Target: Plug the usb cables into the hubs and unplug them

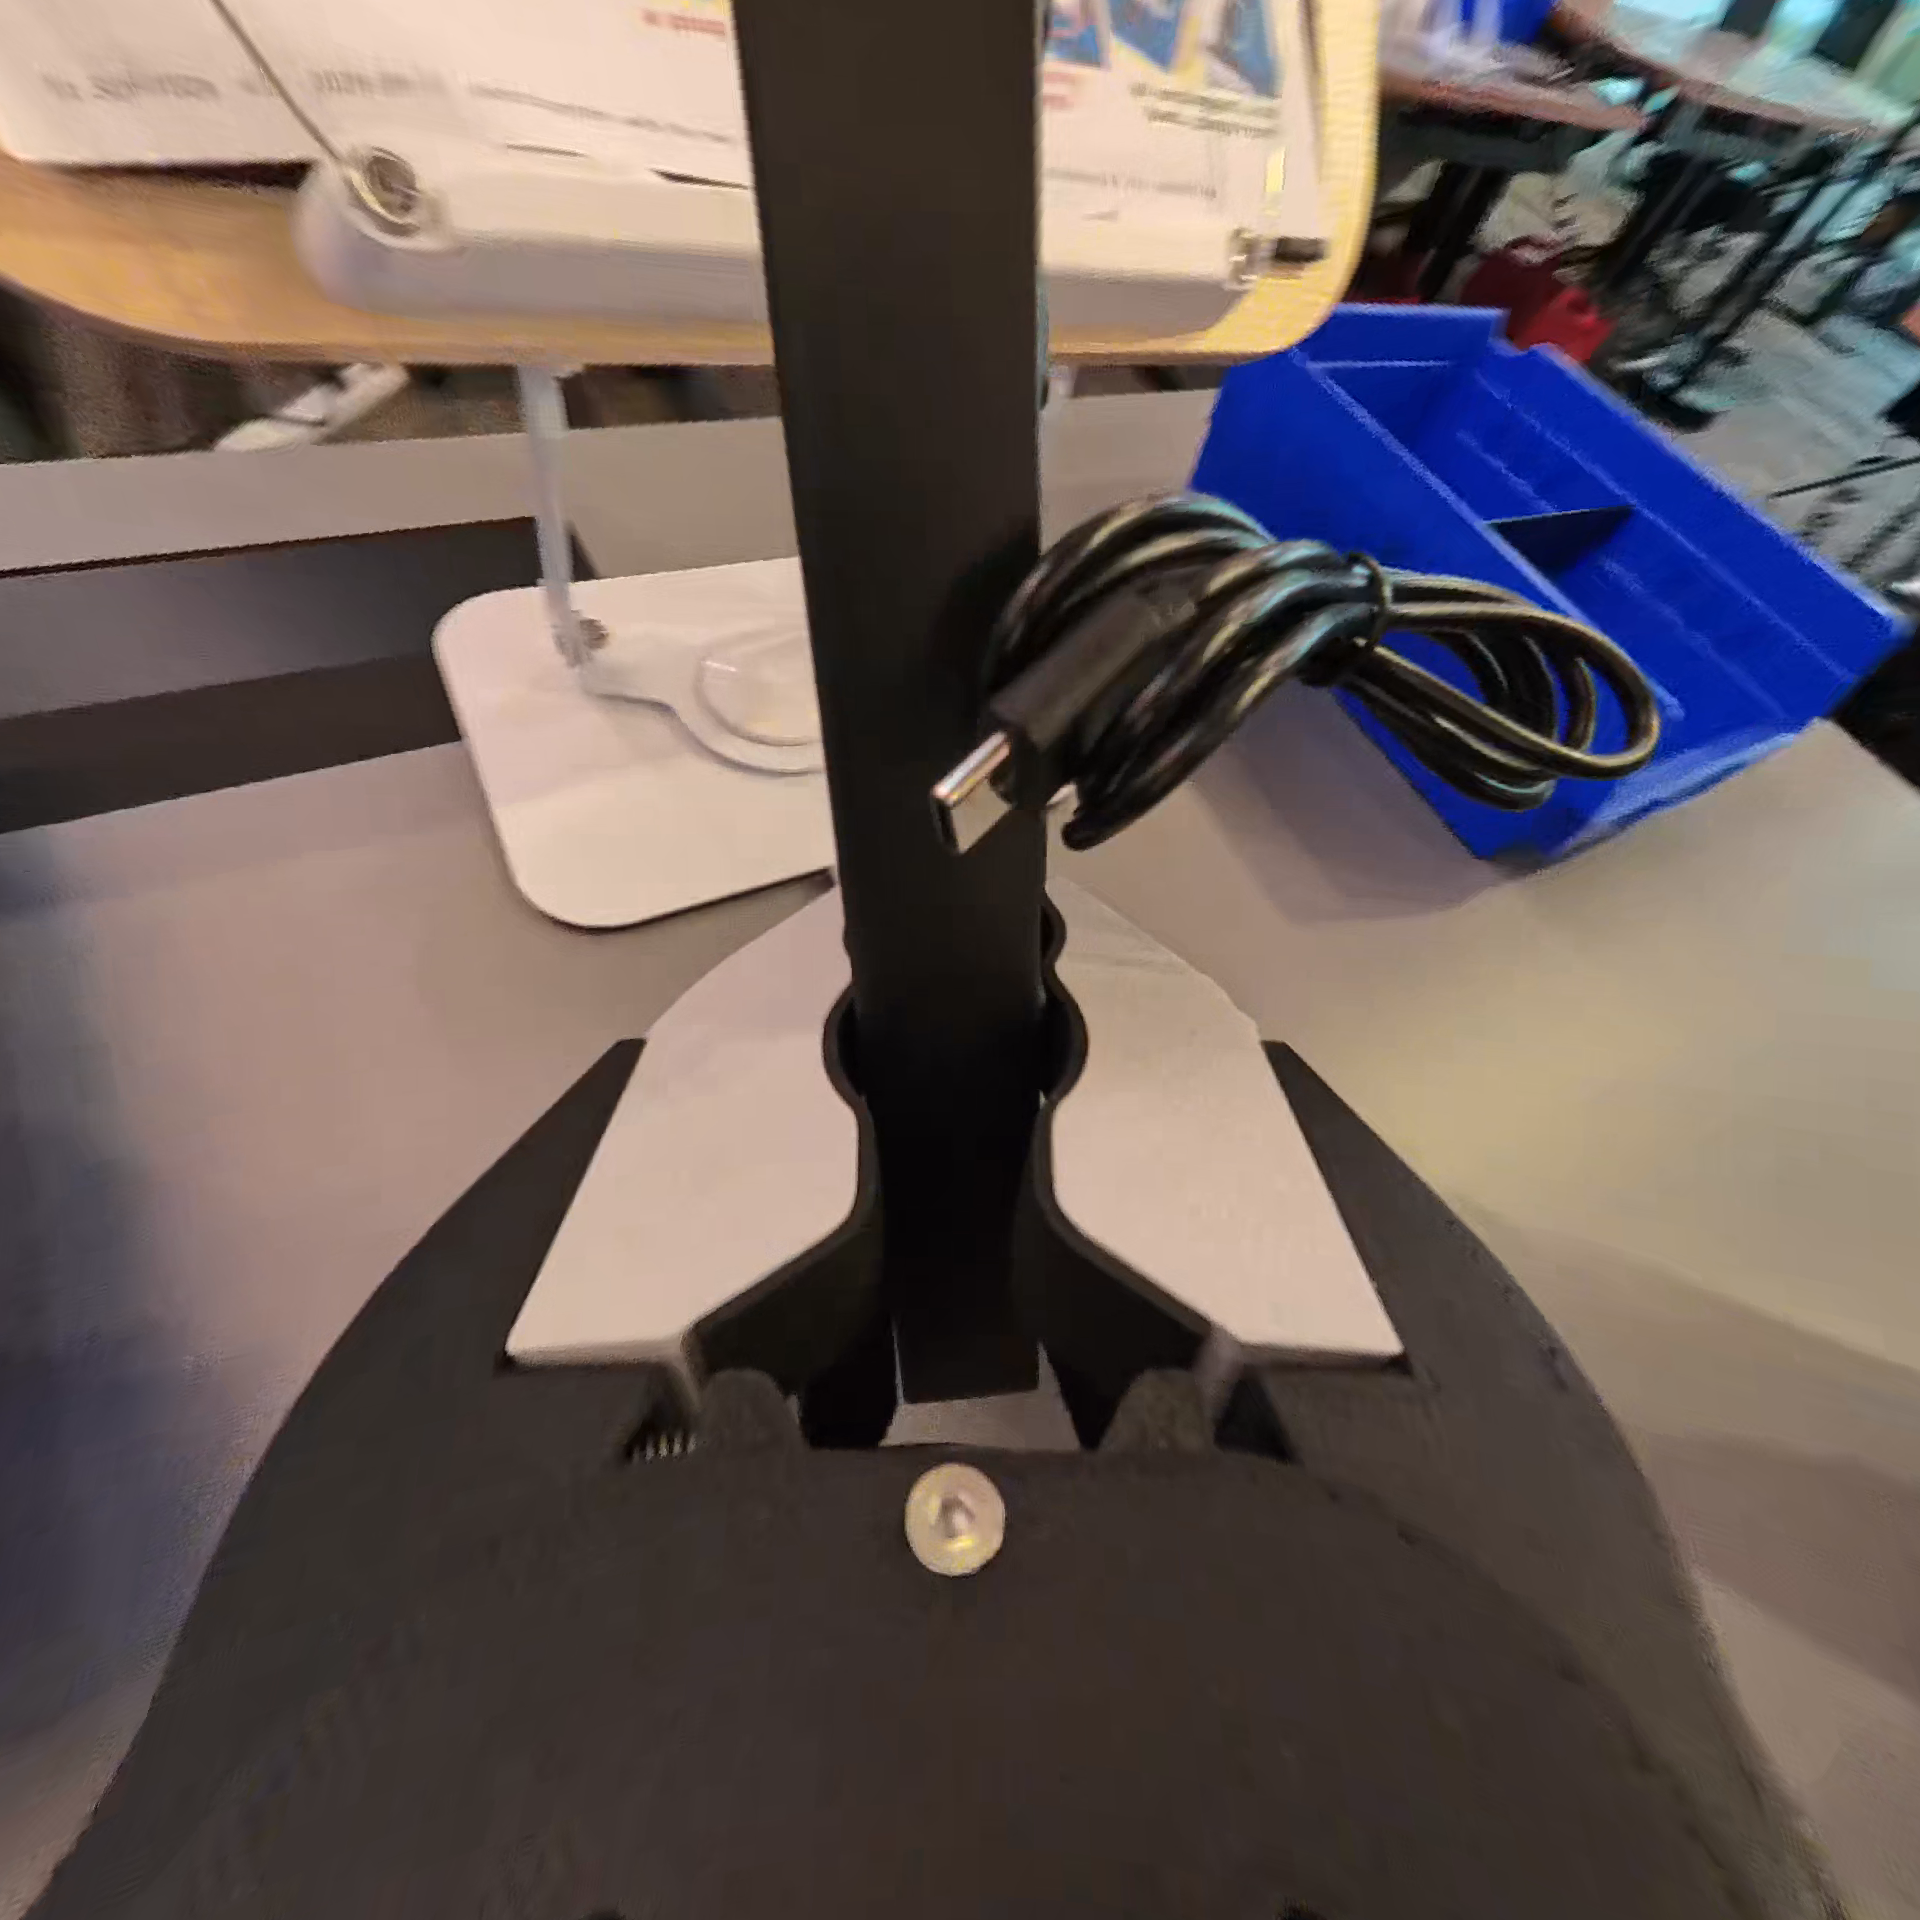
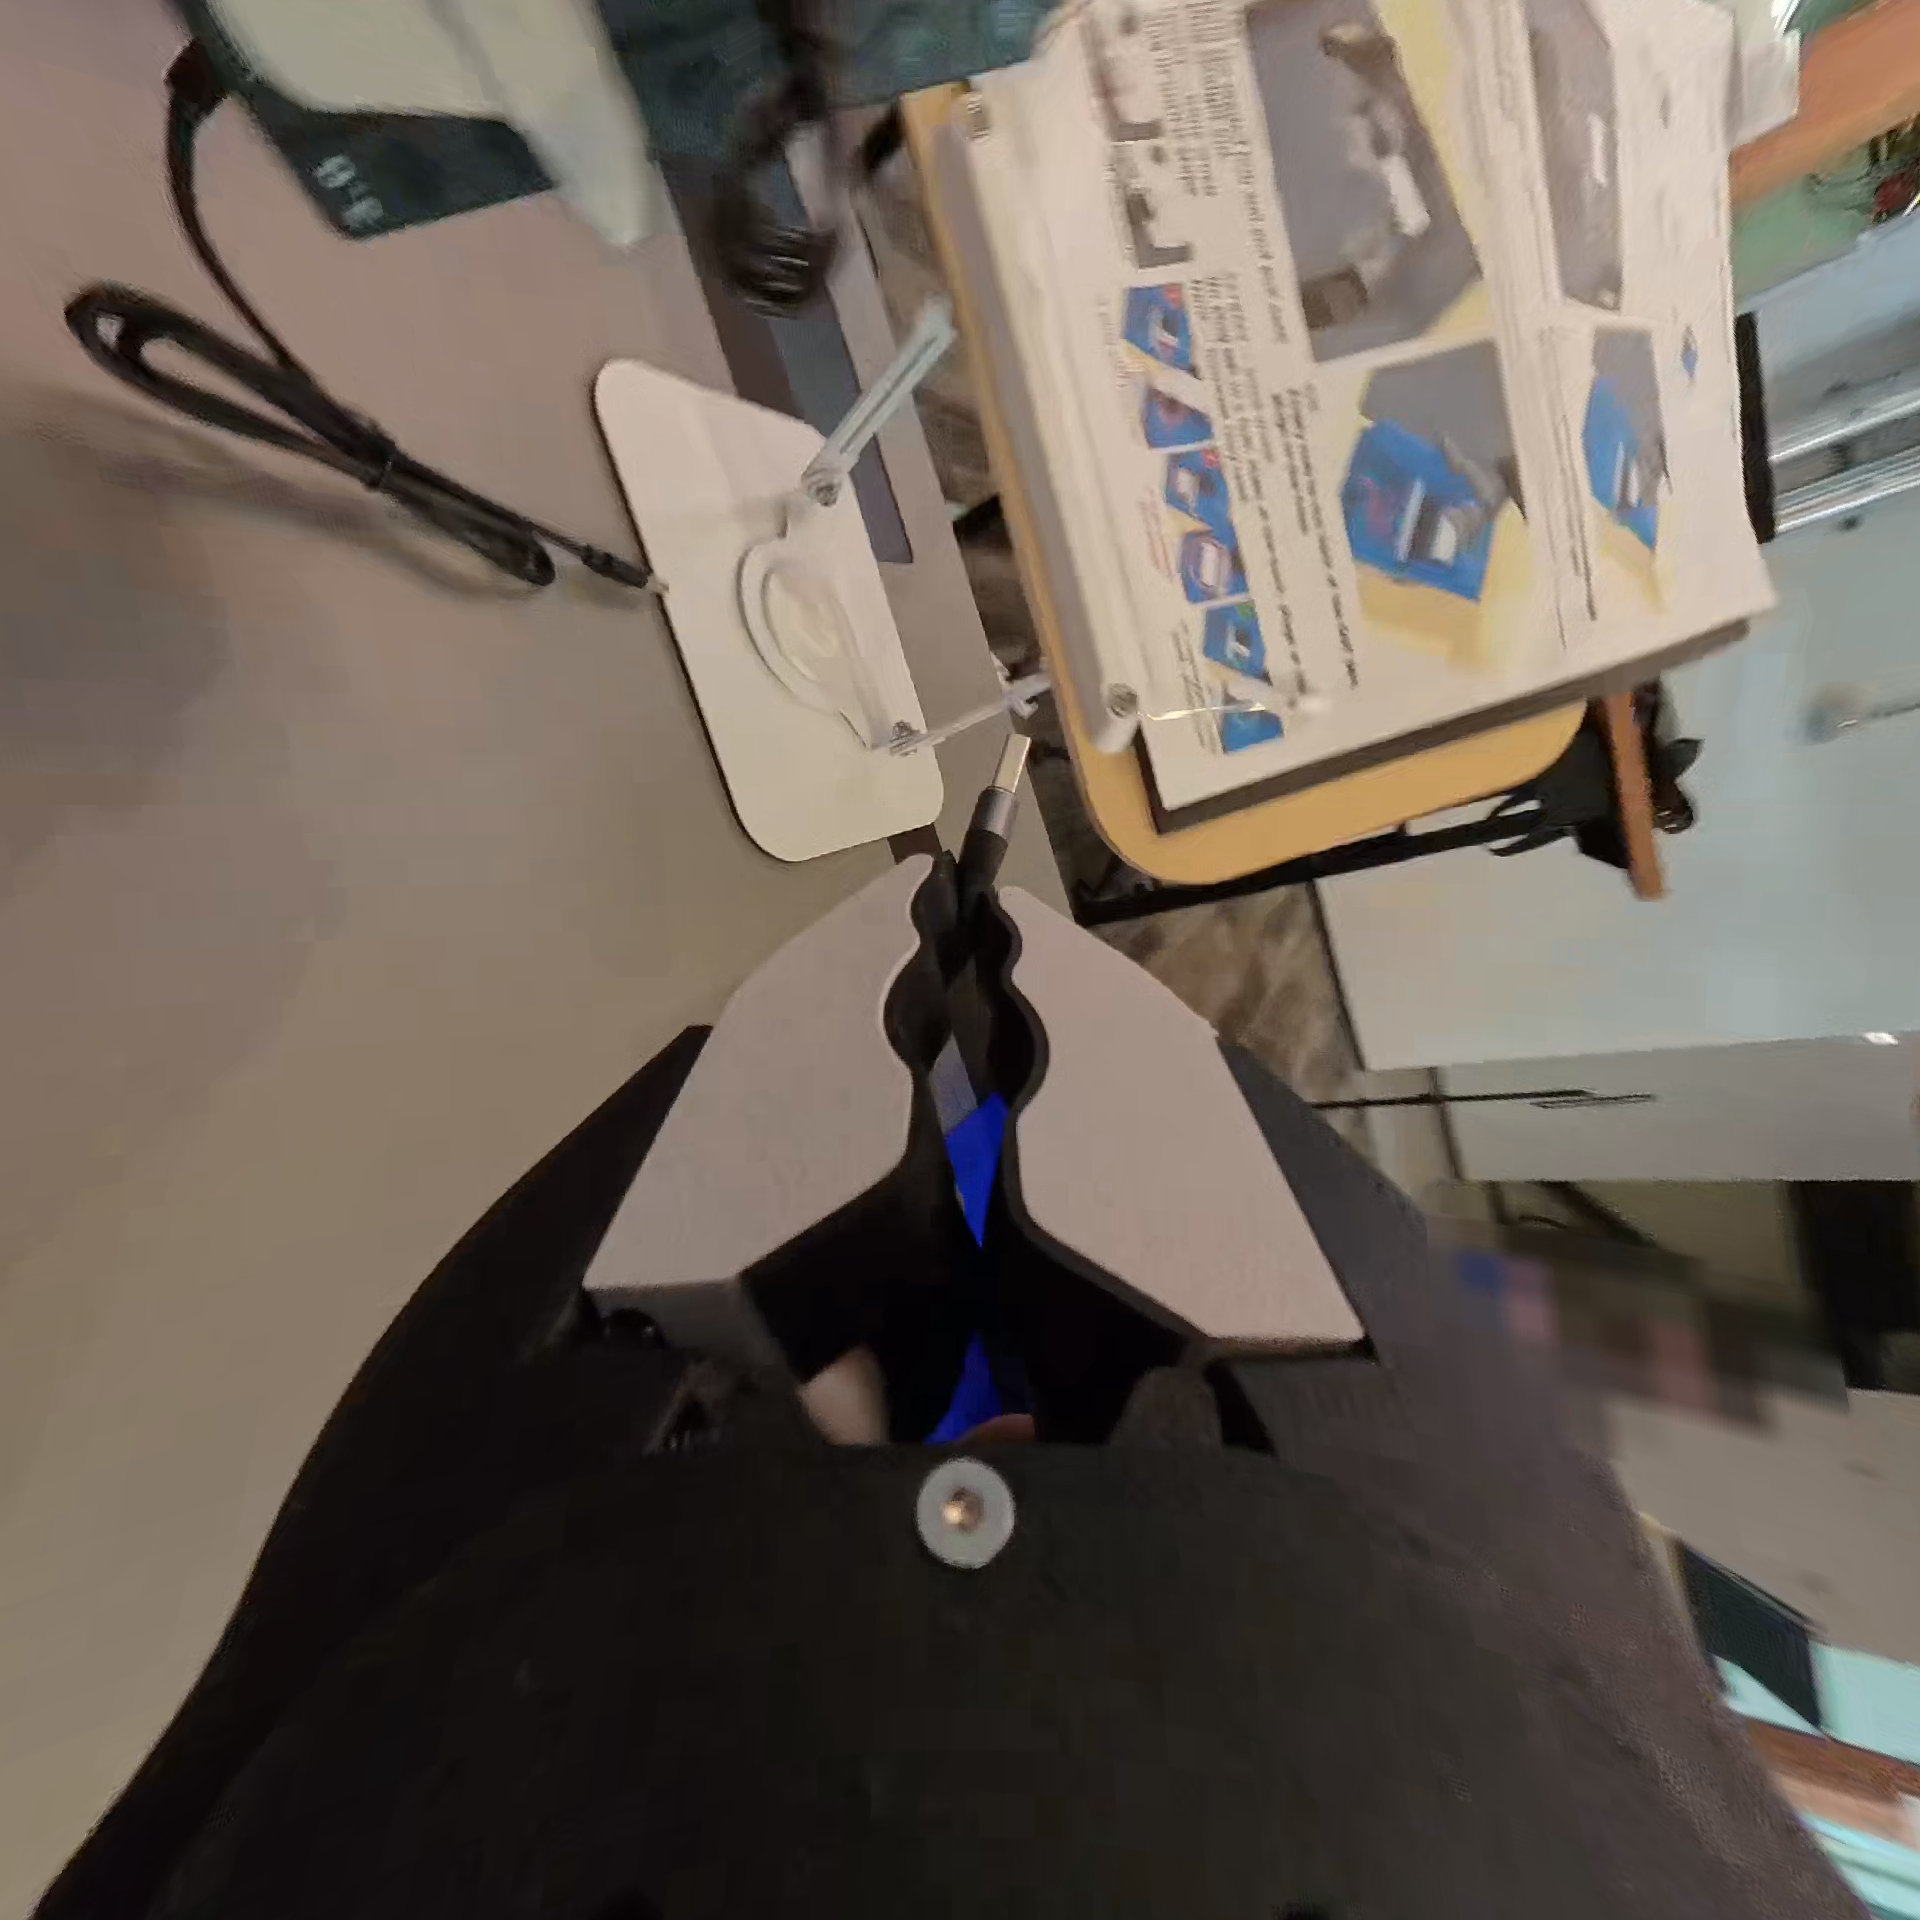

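Left wrist view: blue bin (image 1: pixel 1558 540), contents unclear.

Smooth grey tabletop (image 1: pixel 1558 1091) bears a white flat-based document stand (image 1: pixel 623 790) with a tan wooden board (image 2: pixel 1247 831). Dark-framed brown tables (image 1: pixel 1683 94) stand beyond. Mottled grey floor (image 2: pixel 1247 987).

Your left wrist cam sits low over the grey table (image 1: pixel 1558 1091), level, facing the blue bin (image 1: pixel 1558 582). Right wrist cam's rolled sideways, higher up. Both share the white stand base (image 1: pixel 623 790) (image 2: pixel 769 623) & doc board (image 2: pixel 1351 416).
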